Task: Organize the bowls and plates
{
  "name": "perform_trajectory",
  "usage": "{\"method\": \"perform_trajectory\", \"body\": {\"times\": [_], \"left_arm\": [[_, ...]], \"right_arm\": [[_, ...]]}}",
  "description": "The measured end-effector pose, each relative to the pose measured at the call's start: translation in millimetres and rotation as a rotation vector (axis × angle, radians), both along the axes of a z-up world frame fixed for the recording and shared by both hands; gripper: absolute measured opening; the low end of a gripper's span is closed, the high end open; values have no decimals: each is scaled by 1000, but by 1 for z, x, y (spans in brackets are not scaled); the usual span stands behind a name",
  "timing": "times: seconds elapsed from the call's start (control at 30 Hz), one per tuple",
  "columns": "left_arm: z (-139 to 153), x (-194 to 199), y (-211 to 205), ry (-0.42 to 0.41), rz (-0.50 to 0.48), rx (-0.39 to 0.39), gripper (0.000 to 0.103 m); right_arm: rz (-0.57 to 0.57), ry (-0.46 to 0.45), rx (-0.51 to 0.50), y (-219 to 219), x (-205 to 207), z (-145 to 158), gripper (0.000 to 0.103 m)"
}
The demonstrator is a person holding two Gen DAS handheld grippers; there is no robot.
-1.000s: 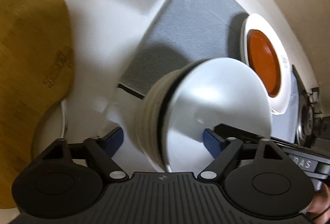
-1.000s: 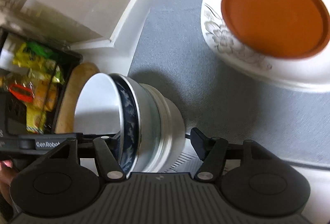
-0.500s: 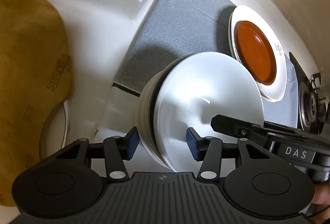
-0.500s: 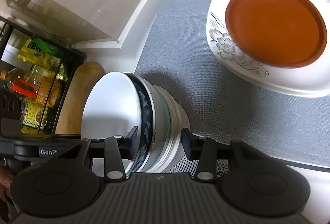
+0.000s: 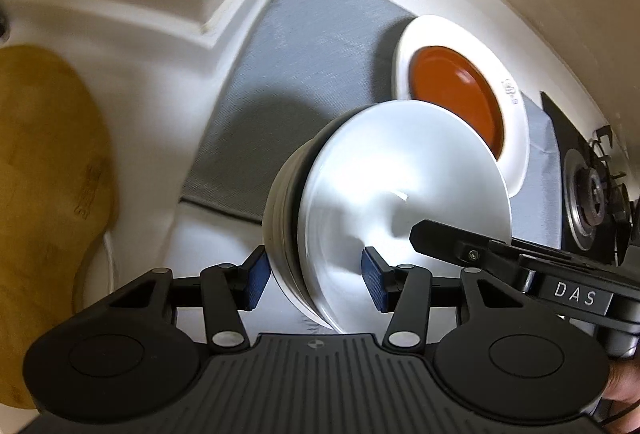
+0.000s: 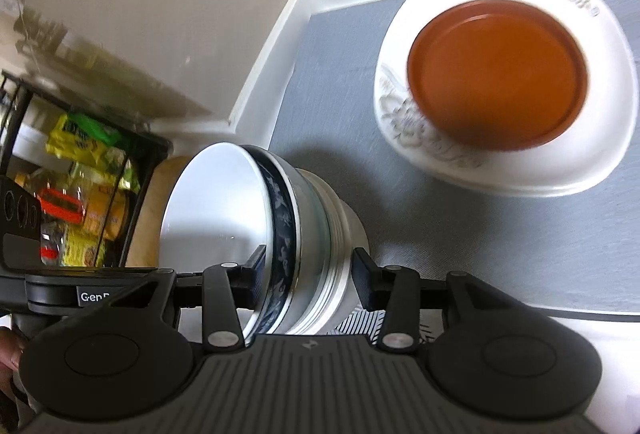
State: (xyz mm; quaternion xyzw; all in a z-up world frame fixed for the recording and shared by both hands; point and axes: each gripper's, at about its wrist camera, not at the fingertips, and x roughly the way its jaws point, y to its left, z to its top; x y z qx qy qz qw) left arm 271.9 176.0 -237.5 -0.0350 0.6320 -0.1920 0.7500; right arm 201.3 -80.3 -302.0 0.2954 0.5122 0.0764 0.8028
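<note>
bowl stack: a nest of bowls (image 5: 384,210) tipped on its side above the near edge of the grey mat (image 5: 304,82), mouth facing the robot's left, bases toward its right, so the long axis runs roughly left-right. Can't tell if it's touching anything underneath.
inner bowl: plain white bowl (image 6: 216,218) sits innermost, and a blue-patterned bowl (image 6: 282,230) wraps around it, then paler ribbed ones behind.
left hand-held gripper: the left hand-held gripper (image 5: 316,276) has its blue pads on either side of the stack's rims, one inside the white bowl and one on the outer wall, looks like it's pinching the rims.
right hand-held gripper: the right hand-held gripper (image 6: 310,280) straddles the same stack from the other side, one finger inside the mouth, the other against the ribbed outside, pinching it too.
plates: an orange plate (image 6: 498,74) lies flat on a white flowered plate (image 6: 596,154), on the mat, well past the bowls.
table: white table (image 5: 152,114) carries the mat.
cutting board: wooden cutting board (image 5: 44,194) lies off to the left.
stove: a gas burner (image 5: 592,202) sits by the mat's right edge.
rack: black wire rack (image 6: 80,170) with yellow and green packets, behind the bowls.
</note>
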Motion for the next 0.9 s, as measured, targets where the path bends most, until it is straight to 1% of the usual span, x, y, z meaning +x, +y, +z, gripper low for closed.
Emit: {"method": "perform_trajectory", "body": {"times": [0.1,0.27,0.47,0.6,0.7,0.9], "left_arm": [[6,10,-17,14,-28,-9,53],[21,19,-48,-31,-97,-10,53],[29,31,-74,-38,-131,-38,53],[24,42,-90,-8,-141,-55,55],[18,52,-105,8,-147,-61,55],[3,78,-131,38,-145,-74,56]], "right_arm": [[-30,-13,-30,-11,1,13,48],[-101,-30,-18,-41,1,27,48],[-147,-62,-46,-64,4,42,48],[-175,-73,-48,-84,10,46,48],[-213,-67,-17,-103,18,44,48],[-233,-67,-52,-128,39,35,48]]}}
